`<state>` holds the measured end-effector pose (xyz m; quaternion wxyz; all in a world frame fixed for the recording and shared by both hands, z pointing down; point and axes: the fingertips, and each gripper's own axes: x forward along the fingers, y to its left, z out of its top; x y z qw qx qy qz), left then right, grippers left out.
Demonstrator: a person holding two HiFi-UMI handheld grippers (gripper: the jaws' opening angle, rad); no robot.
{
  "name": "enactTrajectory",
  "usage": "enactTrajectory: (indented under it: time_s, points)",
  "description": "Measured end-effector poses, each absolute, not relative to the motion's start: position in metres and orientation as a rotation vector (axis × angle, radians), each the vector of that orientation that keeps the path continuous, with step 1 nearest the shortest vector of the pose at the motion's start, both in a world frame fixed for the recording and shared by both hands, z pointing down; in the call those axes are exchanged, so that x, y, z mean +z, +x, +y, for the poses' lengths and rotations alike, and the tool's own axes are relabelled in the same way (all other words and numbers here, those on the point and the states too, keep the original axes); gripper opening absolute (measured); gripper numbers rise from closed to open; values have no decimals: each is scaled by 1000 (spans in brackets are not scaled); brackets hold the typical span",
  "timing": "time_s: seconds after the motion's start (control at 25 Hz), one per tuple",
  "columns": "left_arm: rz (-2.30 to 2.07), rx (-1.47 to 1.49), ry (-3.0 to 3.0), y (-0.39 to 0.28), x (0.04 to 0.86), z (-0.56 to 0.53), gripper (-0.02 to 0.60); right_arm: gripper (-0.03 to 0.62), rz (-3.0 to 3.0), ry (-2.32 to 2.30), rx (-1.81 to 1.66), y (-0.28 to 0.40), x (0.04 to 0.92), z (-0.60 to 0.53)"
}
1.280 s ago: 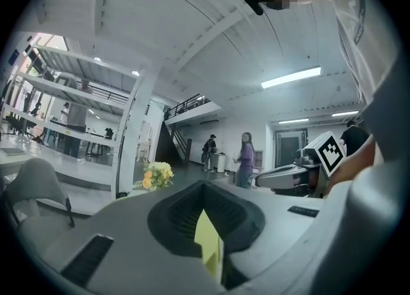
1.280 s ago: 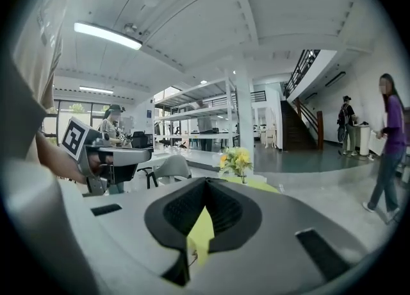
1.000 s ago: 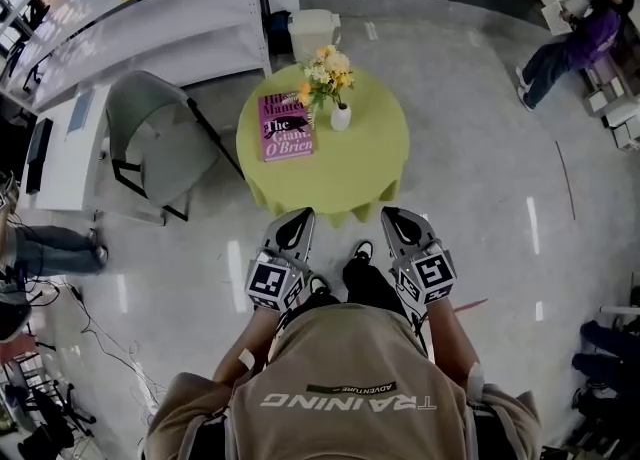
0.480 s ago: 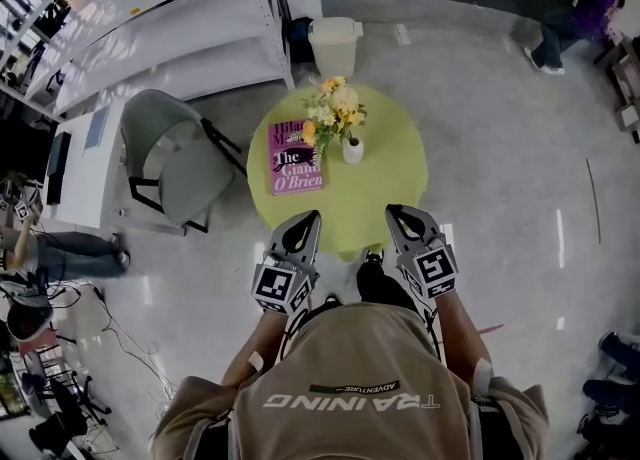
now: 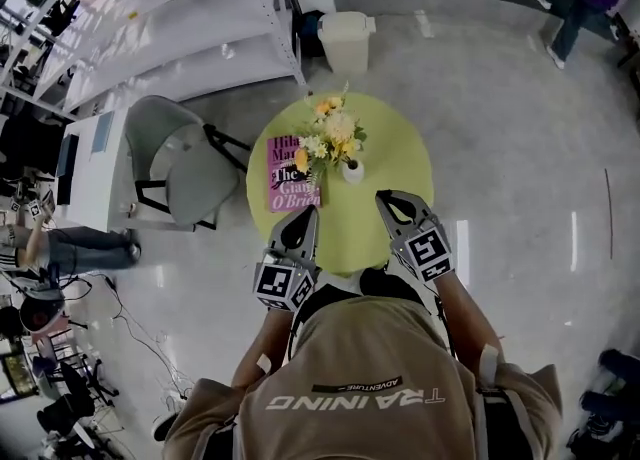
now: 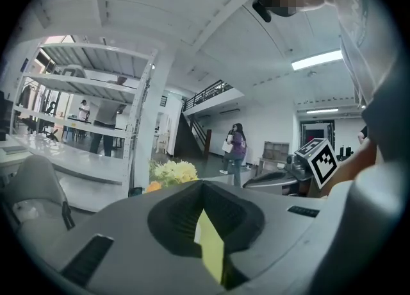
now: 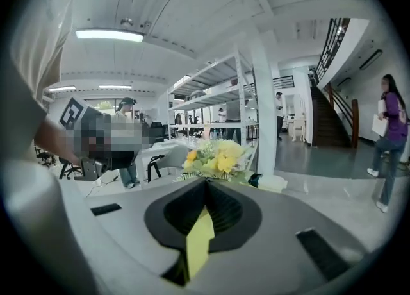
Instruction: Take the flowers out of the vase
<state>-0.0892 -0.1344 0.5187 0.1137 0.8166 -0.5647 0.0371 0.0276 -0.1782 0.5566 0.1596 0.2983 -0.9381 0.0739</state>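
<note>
Flowers (image 5: pixel 330 138) stand in a vase (image 5: pixel 352 172) mid-table (image 5: pixel 405 153), while the left gripper (image 5: pixel 304 216) and right gripper (image 5: pixel 386 200), each pressed together and empty, point from the near edge, seemingly readying a reach.

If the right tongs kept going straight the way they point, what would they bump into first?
Probably the yellow flowers, which are dead ahead of the right tongs. Depth is unclear, so the white vase under them could come first.
</note>
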Motion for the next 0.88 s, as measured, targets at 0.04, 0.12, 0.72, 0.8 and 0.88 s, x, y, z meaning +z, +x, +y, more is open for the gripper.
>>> enactTrajectory:
  time_s: [0.04,0.12,0.72,0.8,0.88]
  points:
    - [-1667,112,2387,-90,517,-139,2,3,-2681,833,210,24,558,-183]
    - [-1679,119,2375,-92,518,-148,2,3,-2678,812,208,18,563,-193]
    - [-1567,106,2459,-122,524,-172,2,3,-2578,953,299,-4,595,-218]
    - [-1530,112,2470,-122,526,-173,2,5,-2571,972,304,-7,601,-222]
    - [-1504,120,2480,-123,528,-175,2,5,-2573,976,333,-13,608,-227]
